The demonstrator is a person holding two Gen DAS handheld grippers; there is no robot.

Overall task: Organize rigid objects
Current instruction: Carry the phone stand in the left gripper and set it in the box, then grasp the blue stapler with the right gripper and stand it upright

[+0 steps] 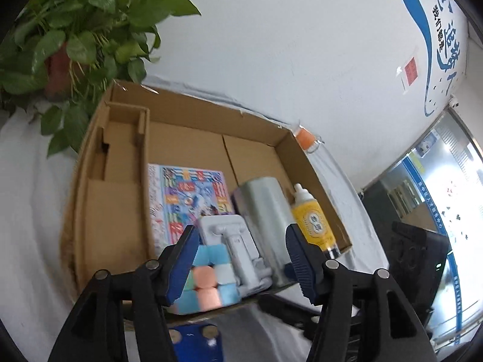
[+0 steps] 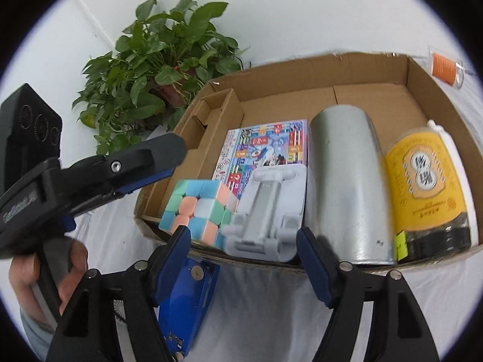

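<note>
Cardboard formed the open box (image 2: 377,72), which held every task item: a pastel puzzle cube (image 2: 199,208) at its near-left corner, a grey phone stand (image 2: 271,211) touching the cube, a colourful booklet (image 2: 265,144) behind them, then a silver can (image 2: 344,181) and a yellow bottle (image 2: 422,181). Both the left gripper (image 1: 238,259) and right gripper (image 2: 244,259) hung spread apart, empty, before the box's near wall. A potted plant (image 2: 157,69) stood behind the box; a blue stapler (image 2: 187,298) lay partly hidden below it.

Black arms, ribbed blue jaws, seemingly rubber
</note>
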